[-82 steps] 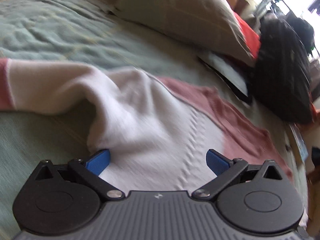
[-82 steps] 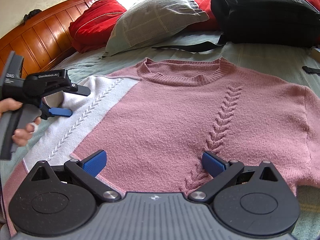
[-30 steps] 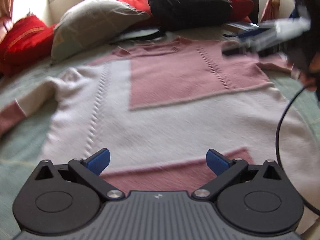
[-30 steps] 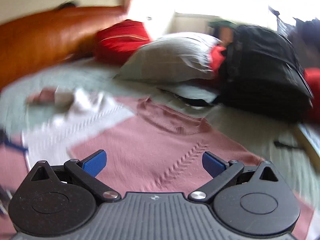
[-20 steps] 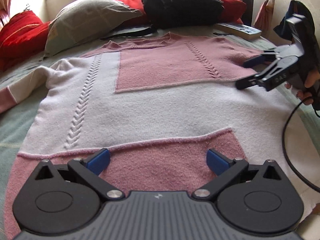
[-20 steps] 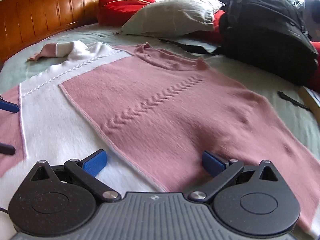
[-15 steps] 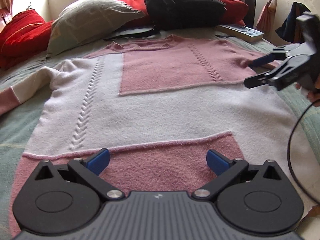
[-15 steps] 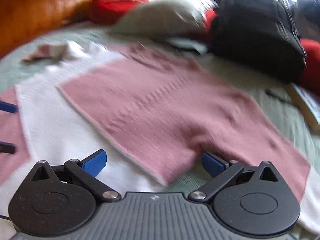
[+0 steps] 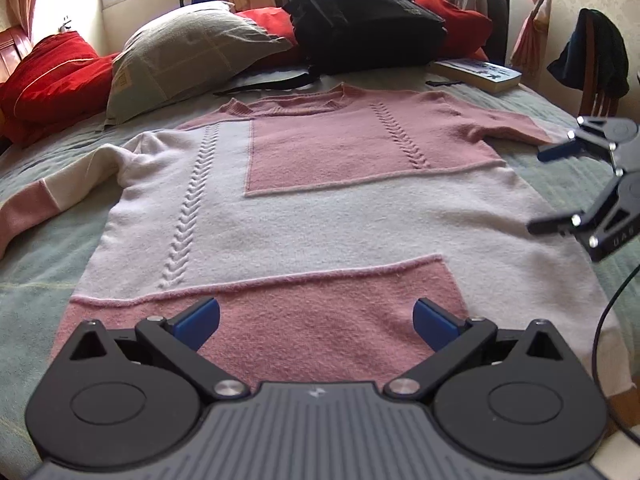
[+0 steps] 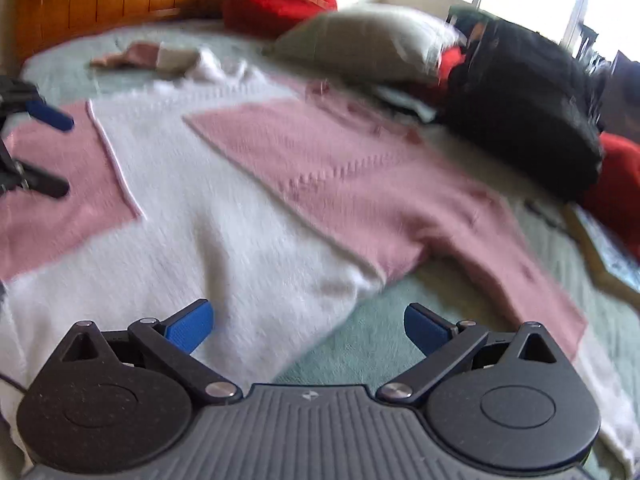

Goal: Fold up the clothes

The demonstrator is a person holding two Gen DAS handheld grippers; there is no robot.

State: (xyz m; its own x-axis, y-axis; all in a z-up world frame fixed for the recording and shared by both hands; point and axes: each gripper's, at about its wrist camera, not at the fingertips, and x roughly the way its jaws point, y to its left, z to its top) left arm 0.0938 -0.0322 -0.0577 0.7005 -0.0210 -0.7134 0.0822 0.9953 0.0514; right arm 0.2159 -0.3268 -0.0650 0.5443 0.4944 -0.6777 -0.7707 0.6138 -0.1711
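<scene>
Left wrist view: the pink-and-white cable-knit sweater (image 9: 320,208) lies flat, front up, on the pale green quilted bed (image 9: 36,264), hem nearest the camera and collar toward 12 o'clock. Compared with a few seconds ago, the left gripper (image 9: 316,322) has left the bunched white sleeve and now hangs over the pink hem panel, jaws wide apart and holding nothing. That sleeve trails off at 9 o'clock, loosely rumpled. The right gripper (image 9: 560,188) hovers at 3 o'clock beside the sweater's side edge, jaws spread and empty. I judge the spreading done and the first fold about to start.

Right wrist view, blurred by motion: the right gripper (image 10: 308,326) has swung out from over the chest to straddle the side edge, with the pink right sleeve (image 10: 520,264) running toward 4 o'clock. Open quilt lies under the jaws; the black backpack (image 10: 520,120) and grey pillow (image 10: 360,44) crowd the collar end, so room is freest along both sides.
</scene>
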